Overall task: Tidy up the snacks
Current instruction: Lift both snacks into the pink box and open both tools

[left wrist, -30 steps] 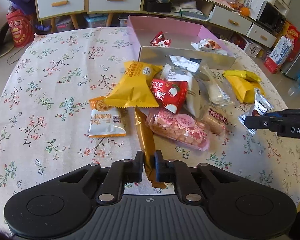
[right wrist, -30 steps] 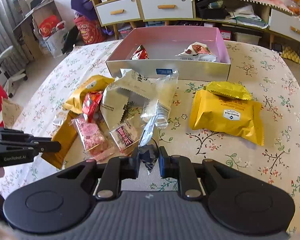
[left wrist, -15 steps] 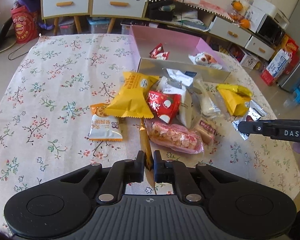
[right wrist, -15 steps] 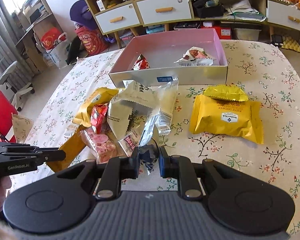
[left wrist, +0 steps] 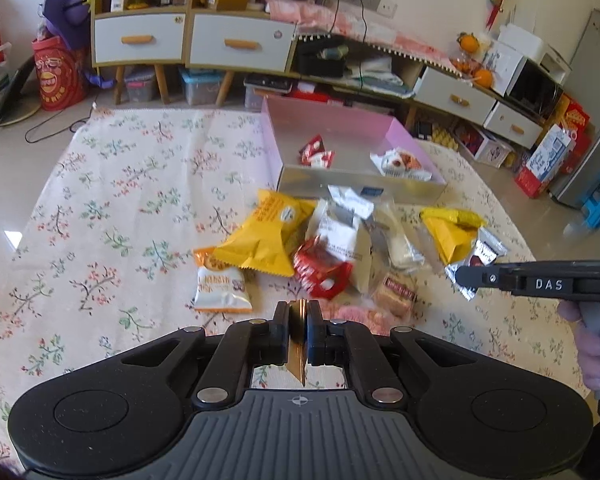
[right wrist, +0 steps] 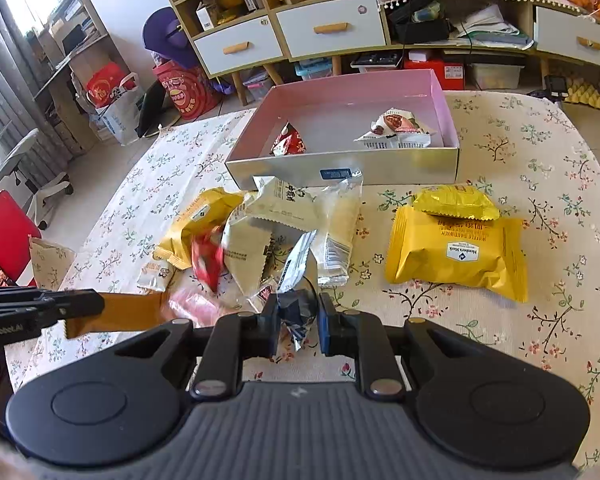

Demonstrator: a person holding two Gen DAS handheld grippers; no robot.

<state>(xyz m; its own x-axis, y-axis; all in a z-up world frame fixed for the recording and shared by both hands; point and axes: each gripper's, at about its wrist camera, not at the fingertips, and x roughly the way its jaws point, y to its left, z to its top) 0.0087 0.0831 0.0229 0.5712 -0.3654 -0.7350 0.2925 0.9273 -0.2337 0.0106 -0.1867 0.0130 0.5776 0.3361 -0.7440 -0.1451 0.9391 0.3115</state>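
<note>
While the desk [right wrist: 540,152] in its floral cloth carries everything, the pink-lined cardboard box [right wrist: 444,100] at its far side holds a red packet [right wrist: 290,144] and a white printed packet [right wrist: 396,136]. Before the box lies a heap of loose snack packets [right wrist: 284,220], with a large yellow foil pack [right wrist: 456,256] apart to the right. Left gripper [left wrist: 299,320]: fingers pinched shut on a long flat gold wrapper [right wrist: 128,312]. Right gripper [right wrist: 298,320]: fingers clamped on a crumpled silver-and-dark sachet [right wrist: 294,308].
</note>
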